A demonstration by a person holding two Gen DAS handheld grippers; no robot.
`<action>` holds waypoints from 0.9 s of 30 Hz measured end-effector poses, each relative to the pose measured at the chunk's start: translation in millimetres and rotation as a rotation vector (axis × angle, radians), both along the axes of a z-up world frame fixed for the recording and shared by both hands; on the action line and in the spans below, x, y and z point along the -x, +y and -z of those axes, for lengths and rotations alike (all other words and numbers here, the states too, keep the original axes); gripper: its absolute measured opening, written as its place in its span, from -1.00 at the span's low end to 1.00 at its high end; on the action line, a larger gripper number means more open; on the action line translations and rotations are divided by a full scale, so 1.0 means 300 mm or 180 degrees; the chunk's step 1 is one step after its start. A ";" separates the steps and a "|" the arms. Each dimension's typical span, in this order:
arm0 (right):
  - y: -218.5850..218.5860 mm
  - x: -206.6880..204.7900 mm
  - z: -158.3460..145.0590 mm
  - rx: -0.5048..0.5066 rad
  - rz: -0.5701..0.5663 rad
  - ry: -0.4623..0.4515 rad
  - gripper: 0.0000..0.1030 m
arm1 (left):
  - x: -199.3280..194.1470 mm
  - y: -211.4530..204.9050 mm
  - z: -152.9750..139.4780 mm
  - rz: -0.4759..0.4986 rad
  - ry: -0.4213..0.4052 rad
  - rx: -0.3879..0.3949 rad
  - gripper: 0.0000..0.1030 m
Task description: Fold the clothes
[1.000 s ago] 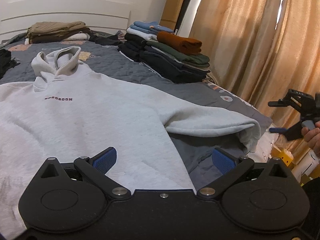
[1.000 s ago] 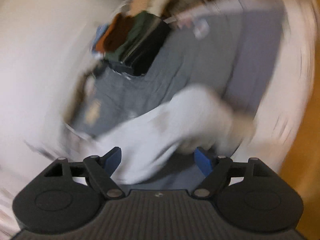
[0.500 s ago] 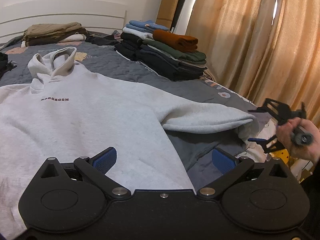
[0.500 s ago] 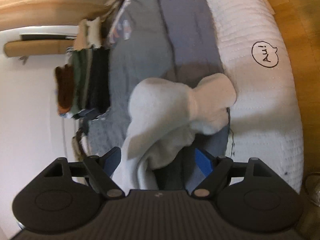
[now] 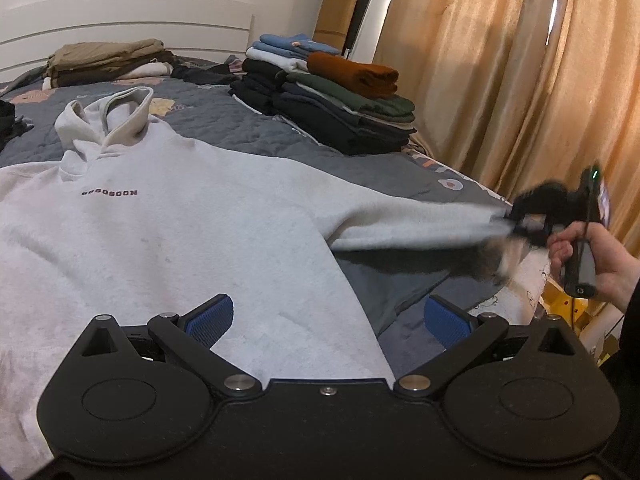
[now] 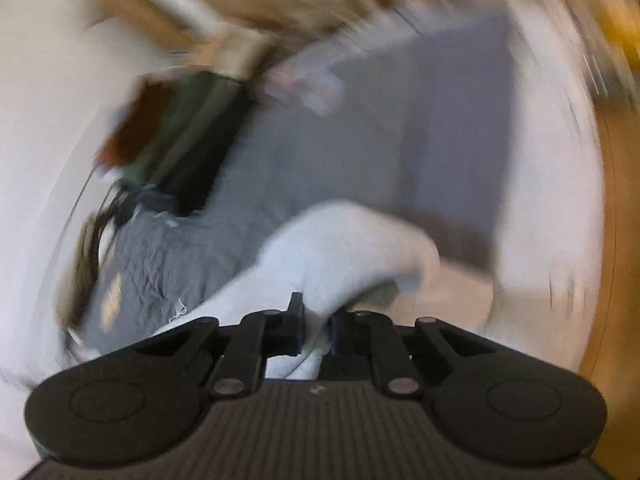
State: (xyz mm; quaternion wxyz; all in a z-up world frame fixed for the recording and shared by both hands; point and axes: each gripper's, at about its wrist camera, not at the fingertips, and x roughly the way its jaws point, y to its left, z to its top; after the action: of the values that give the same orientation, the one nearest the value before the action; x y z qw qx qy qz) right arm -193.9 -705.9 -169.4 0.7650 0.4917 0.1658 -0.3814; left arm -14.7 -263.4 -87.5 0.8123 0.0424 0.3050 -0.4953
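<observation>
1. Left wrist: hoodie (image 5: 168,232) lies spread flat on the bed (image 5: 248,128), unfolded; folded stacks (image 5: 332,108) behind. Left gripper (image 5: 326,320) hovers wide apart, empty.
2. Right wrist: blurry, but right gripper (image 6: 316,330) is pinched onto the sleeve (image 6: 352,248). Folding of this hoodie mostly remains, I'd judge.

The right hand-held gripper (image 6: 316,326), open half a second ago, has now clamped the pale grey fleece hoodie's sleeve cuff (image 6: 352,248) at the bed's edge

one grey hoodie (image 5: 168,240) spread on bed (image 5: 248,136). two grippers: left gripper (image 5: 328,316), right gripper (image 6: 316,326). two folded clothes stacks: tall pile (image 5: 332,104), low pile (image 5: 104,62). one hand (image 5: 600,264).
</observation>
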 end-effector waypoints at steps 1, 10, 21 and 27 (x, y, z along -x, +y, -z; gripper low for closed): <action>0.001 -0.010 -0.005 0.0153 -0.0048 0.0077 -0.79 | -0.003 0.001 0.001 -0.0009 0.0010 0.0003 0.99; 0.014 -0.097 -0.047 0.1534 -0.0479 0.0770 -0.74 | -0.003 0.005 0.004 -0.0014 0.0037 -0.0002 0.99; -0.138 0.066 0.027 -0.0378 -0.0012 -0.0220 -0.35 | -0.024 0.005 0.000 -0.0063 0.0089 0.0008 0.99; -0.007 0.116 -0.023 -0.0513 0.0016 -0.0458 -0.10 | -0.022 0.002 -0.005 -0.0079 0.0075 0.0011 0.99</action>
State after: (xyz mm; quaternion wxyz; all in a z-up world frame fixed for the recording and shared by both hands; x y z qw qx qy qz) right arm -228.8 -708.1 -162.4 0.7320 0.5782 0.1394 -0.3324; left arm -7.9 -262.7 -86.1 0.8148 0.0314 0.3142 -0.4862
